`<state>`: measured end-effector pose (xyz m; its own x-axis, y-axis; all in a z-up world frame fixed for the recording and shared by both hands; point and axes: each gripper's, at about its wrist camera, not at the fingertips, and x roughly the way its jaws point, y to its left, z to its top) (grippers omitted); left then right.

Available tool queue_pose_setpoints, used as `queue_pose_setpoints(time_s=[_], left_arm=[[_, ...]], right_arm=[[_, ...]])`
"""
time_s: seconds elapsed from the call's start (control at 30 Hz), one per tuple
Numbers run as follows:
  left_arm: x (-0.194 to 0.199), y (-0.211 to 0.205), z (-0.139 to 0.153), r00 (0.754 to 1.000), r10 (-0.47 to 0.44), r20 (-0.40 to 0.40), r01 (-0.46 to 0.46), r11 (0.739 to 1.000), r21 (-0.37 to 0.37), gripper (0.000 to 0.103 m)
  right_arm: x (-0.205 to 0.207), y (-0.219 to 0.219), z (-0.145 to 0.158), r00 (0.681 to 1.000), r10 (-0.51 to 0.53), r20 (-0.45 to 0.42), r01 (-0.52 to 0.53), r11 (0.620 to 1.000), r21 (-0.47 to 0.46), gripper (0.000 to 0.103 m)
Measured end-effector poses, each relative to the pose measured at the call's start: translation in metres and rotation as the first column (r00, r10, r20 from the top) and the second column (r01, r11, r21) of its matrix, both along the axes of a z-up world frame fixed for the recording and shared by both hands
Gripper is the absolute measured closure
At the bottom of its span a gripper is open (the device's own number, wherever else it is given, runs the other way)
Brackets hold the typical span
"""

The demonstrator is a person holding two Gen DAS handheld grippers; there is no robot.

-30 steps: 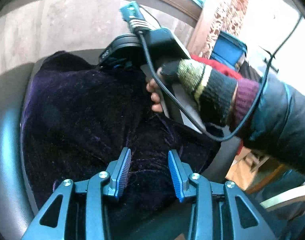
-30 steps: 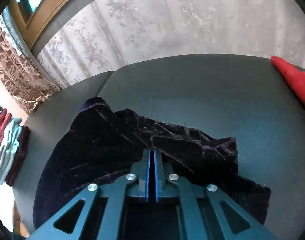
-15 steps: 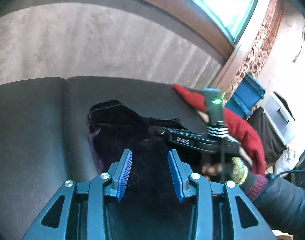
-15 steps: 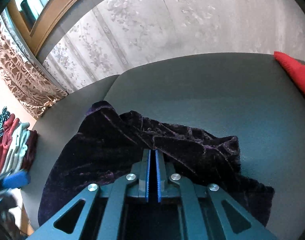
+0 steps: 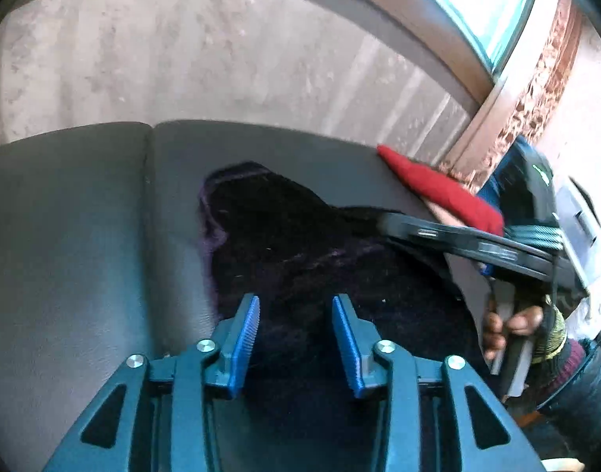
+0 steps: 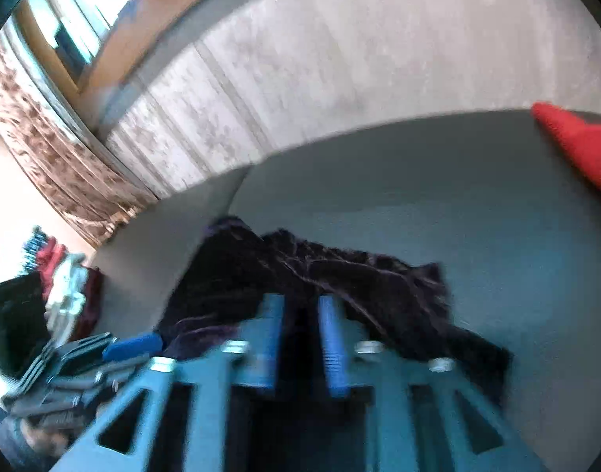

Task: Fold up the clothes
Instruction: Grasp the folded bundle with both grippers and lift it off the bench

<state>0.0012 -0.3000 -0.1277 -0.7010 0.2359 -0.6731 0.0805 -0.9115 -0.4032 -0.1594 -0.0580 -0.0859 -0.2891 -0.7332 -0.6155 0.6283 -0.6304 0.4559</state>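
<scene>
Toward the cushion's left seam the dark purple velvet garment (image 6: 320, 275) lies bunched; my right gripper (image 6: 300, 338), pinched shut half a second ago, now stands parted and empty, left gripper (image 5: 296, 330) likewise apart above the cloth, so I judge a fold released.

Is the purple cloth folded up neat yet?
No. The purple cloth lies bunched and wrinkled on the grey seat, its edges uneven. Both grippers, left and right, are open above it.

Grey couch seat (image 5: 84, 236); purple velvet garment (image 5: 300, 244); red cloth (image 5: 438, 188).
</scene>
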Motion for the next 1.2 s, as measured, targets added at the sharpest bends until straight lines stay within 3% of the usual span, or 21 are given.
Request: queue_pose_setpoints(time_s=[0.07, 0.3, 0.47, 0.67, 0.73, 0.77, 0.8, 0.83, 0.9, 1.07, 1.2], left_arm=[[0.009, -0.012, 0.0, 1.0, 0.011, -0.008, -0.011, 0.998, 0.059, 0.046], [0.019, -0.035, -0.029, 1.0, 0.006, 0.022, -0.013, 0.954, 0.301, 0.037], [0.018, -0.037, -0.042, 1.0, -0.011, -0.015, 0.016, 0.91, 0.415, 0.037], [-0.006, -0.028, -0.046, 1.0, -0.015, -0.024, 0.024, 0.909, 0.417, 0.036], [-0.011, -0.024, -0.048, 0.999, -0.019, -0.031, 0.031, 0.908, 0.417, 0.036], [-0.013, -0.023, -0.049, 0.999, -0.017, -0.033, 0.03, 0.907, 0.421, 0.036], [-0.012, -0.023, -0.05, 0.999, -0.007, -0.033, 0.021, 0.9, 0.435, 0.036], [-0.008, -0.023, -0.05, 0.999, 0.003, -0.036, 0.014, 0.894, 0.448, 0.041], [0.01, -0.021, -0.043, 0.998, 0.026, -0.048, -0.002, 0.896, 0.445, 0.062], [0.055, -0.018, -0.026, 0.993, 0.084, -0.08, -0.041, 0.899, 0.436, 0.08], [0.09, -0.016, -0.013, 0.986, 0.129, -0.105, -0.072, 0.9, 0.429, 0.082]], right_arm=[[0.008, 0.031, 0.008, 1.0, -0.028, -0.005, 0.028, 0.999, -0.034, 0.027], [0.029, 0.11, -0.033, 0.978, -0.069, 0.198, 0.081, 0.995, -0.054, 0.016], [0.032, 0.102, -0.051, 0.972, -0.016, 0.235, 0.037, 0.995, -0.088, 0.007], [0.023, 0.066, -0.053, 0.973, 0.068, 0.219, -0.044, 0.992, -0.114, 0.002], [0.027, 0.052, -0.052, 0.976, 0.105, 0.19, -0.091, 0.993, -0.081, 0.005], [0.029, 0.047, -0.052, 0.979, 0.116, 0.168, -0.109, 0.993, -0.052, 0.012], [0.03, 0.047, -0.053, 0.982, 0.109, 0.153, -0.106, 0.994, -0.029, 0.032], [0.031, 0.048, -0.054, 0.985, 0.099, 0.138, -0.099, 0.995, -0.007, 0.04], [0.028, 0.057, -0.057, 0.985, 0.085, 0.151, -0.082, 0.996, -0.027, 0.053], [0.046, 0.05, -0.051, 0.982, 0.114, 0.149, -0.111, 0.993, -0.027, 0.062], [0.07, 0.032, -0.041, 0.968, 0.198, 0.152, -0.19, 0.98, -0.066, 0.066]])
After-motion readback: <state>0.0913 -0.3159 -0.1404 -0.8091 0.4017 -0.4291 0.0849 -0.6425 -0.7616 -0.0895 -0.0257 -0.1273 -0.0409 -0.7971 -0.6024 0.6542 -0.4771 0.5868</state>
